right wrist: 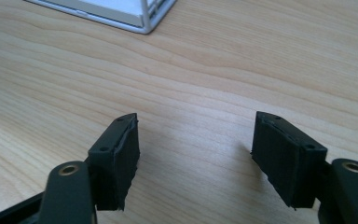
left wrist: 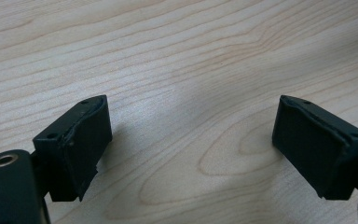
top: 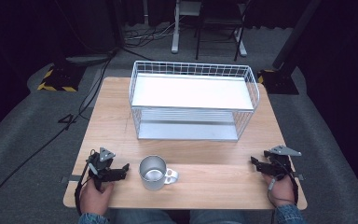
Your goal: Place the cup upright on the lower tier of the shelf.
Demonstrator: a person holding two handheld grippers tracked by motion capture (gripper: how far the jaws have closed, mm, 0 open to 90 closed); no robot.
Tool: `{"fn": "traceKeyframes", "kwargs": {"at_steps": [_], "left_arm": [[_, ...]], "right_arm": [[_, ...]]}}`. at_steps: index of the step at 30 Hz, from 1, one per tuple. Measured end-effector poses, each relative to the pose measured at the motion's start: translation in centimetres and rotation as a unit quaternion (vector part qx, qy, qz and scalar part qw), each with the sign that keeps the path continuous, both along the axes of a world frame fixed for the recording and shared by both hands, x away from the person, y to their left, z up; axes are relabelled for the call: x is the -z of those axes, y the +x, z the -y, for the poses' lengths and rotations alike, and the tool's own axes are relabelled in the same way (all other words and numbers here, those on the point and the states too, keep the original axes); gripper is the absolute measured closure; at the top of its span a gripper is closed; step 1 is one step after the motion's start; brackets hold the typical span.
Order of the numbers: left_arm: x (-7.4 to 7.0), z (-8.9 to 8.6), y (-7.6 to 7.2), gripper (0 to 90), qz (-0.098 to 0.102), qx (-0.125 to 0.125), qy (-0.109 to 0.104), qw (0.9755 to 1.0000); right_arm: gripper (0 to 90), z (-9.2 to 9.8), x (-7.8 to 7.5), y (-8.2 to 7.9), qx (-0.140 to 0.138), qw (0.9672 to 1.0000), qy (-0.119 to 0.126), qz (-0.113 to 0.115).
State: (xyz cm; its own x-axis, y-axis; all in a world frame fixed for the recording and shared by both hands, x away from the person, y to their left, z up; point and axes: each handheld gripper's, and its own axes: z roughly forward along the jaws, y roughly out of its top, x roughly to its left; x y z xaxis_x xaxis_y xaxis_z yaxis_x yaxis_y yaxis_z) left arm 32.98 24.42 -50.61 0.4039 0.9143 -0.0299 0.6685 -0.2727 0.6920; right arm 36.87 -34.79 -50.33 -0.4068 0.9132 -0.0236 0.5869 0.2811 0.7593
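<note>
A shiny metal mug (top: 153,172) stands upright near the table's front edge, its handle turned right. A white two-tier wire rack (top: 193,100) occupies the table's far half. My left gripper (top: 125,169) rests just left of the mug, held by a hand, its tips toward the mug. In the left gripper view its jaws (left wrist: 191,135) stand wide apart over bare wood. My right gripper (top: 254,161) sits at the front right, well away from the mug. The right gripper view has its jaws (right wrist: 196,151) open over wood, with the rack's corner (right wrist: 144,18) at the top.
The wooden table (top: 116,116) has free room left of the rack and between mug and right gripper. Cables trail over the grey floor on the left. Yellow-black striped stand bases (top: 56,79) and a chair's legs lie beyond the table.
</note>
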Motion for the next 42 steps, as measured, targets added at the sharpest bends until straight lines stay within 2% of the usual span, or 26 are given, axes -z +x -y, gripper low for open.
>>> {"fn": "traceKeyframes", "kwargs": {"at_steps": [6,13,17,23,25,26,31,42], "left_arm": [[0.0,0.0,0.0,12.2,0.000,0.000,0.000,1.0000],[0.0,0.0,0.0,12.2,0.000,0.000,0.000,1.0000],[0.0,0.0,0.0,12.2,0.000,0.000,0.000,1.0000],[0.0,0.0,0.0,12.2,0.000,0.000,0.000,1.0000],[0.0,0.0,0.0,12.2,0.000,0.000,0.000,1.0000],[0.0,0.0,0.0,12.2,0.000,0.000,0.000,1.0000],[0.0,0.0,0.0,12.2,0.000,0.000,0.000,1.0000],[0.0,0.0,0.0,12.2,0.000,0.000,0.000,1.0000]], "right_arm": [[31.6,-0.7,-0.6,-0.3,-0.016,0.9996,0.021,0.007],[31.7,-2.4,-2.9,-1.1,-0.050,0.9968,0.062,0.013],[31.9,-3.9,-4.3,-1.6,-0.076,0.9949,0.061,0.026],[31.9,-5.1,-5.1,-2.0,-0.097,0.9926,0.069,0.024],[32.3,-5.8,-5.7,-2.4,-0.110,0.9903,0.081,0.025],[32.3,-5.8,-5.7,-2.4,-0.110,0.9903,0.081,0.025],[32.5,-7.6,-6.9,-3.3,-0.142,0.9859,0.082,0.035],[32.5,-10.4,-7.4,-4.0,-0.187,0.9789,0.077,0.030]]}}
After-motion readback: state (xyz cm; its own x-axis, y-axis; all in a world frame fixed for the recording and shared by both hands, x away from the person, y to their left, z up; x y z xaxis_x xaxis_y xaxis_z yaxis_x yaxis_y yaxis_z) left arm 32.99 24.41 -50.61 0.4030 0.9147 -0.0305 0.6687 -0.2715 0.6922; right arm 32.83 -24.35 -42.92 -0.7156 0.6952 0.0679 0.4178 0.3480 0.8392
